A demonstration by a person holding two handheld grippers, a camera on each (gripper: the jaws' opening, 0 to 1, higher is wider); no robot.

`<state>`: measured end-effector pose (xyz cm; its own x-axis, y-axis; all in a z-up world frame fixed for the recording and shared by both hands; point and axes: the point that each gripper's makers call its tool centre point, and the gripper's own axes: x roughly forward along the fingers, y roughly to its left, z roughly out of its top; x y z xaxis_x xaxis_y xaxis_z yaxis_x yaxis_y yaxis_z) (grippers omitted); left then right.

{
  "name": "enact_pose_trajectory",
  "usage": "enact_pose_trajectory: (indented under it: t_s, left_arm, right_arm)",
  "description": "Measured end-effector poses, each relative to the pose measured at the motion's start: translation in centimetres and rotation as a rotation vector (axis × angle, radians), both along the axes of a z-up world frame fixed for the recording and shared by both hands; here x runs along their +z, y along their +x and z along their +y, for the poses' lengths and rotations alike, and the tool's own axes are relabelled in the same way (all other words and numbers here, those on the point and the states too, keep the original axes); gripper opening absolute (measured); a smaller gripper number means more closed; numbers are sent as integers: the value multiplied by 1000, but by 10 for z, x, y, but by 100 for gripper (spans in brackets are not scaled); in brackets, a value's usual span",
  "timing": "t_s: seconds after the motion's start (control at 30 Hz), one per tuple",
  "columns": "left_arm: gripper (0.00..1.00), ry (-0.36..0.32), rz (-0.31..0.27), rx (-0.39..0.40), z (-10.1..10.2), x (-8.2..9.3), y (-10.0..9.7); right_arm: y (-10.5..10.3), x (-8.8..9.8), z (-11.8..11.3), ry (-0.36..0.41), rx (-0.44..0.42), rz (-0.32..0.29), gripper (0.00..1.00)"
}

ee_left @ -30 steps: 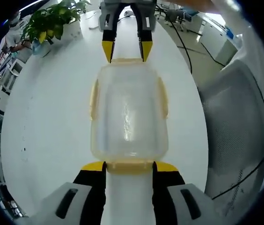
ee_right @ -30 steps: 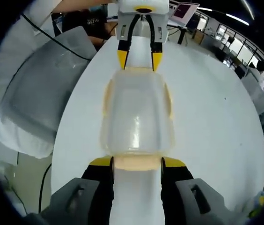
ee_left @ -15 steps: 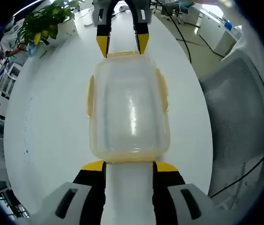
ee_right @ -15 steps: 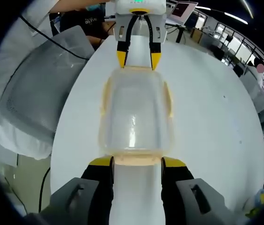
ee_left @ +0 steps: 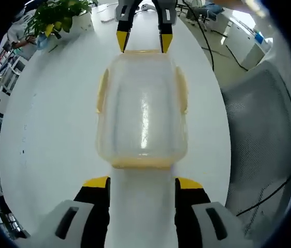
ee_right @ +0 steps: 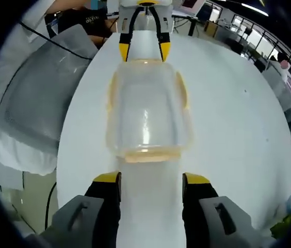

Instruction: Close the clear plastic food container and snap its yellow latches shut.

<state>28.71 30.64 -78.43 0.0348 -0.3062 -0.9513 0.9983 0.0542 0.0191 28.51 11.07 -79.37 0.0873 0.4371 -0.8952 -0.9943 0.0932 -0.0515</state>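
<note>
No lettering in either view is sharp enough to read.

One container [ee_left: 142, 111], four yellow latches [ee_left: 102, 92], one potted plant [ee_left: 58, 13], one chair [ee_left: 256, 134], one table [ee_left: 52, 119].

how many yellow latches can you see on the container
4: on the container, a near-end latch, a far-end latch by the right gripper, and side latches.

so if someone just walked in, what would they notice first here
The clear plastic food container with yellow latches sits mid-frame on the white table, lid on. The two grippers face each other across it: the left gripper at one short end, the right gripper at the other, both with open jaws. A potted plant stands at the table's far edge.
</note>
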Motion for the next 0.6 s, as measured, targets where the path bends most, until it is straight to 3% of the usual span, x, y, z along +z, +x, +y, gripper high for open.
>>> enact_pose_trajectory:
  t_s: [0.1, 0.17, 0.23, 0.3, 0.4, 0.47, 0.57, 0.6]
  left_arm:
    - [73, 3, 22, 53, 11, 8, 3]
    - [70, 42, 46, 122, 25, 12, 3]
    - [65, -2, 14, 148, 25, 17, 11]
    - [65, -19, 17, 201, 26, 21, 13]
    - [67, -47, 121, 272, 25, 26, 0]
    - [67, -48, 204, 314, 25, 26, -11]
    - [72, -7, 229, 385, 31, 22, -11]
    - [73, -21, 230, 429, 28, 21, -10]
  right_arm:
    - [3, 1, -14, -25, -93, 21, 43]
    - [11, 1, -25, -61, -156, 8, 42]
    - [13, 2, -31, -61, -223, 22, 43]
    - [13, 6, -32, -55, -234, 29, 45]
    - [13, 13, -36, -58, -290, 40, 46]
    - [3, 11, -44, -114, -354, 115, 48]
    - [0, 15, -42, -97, -381, 143, 49]
    - [-2, 18, -37, -64, -429, 176, 48]
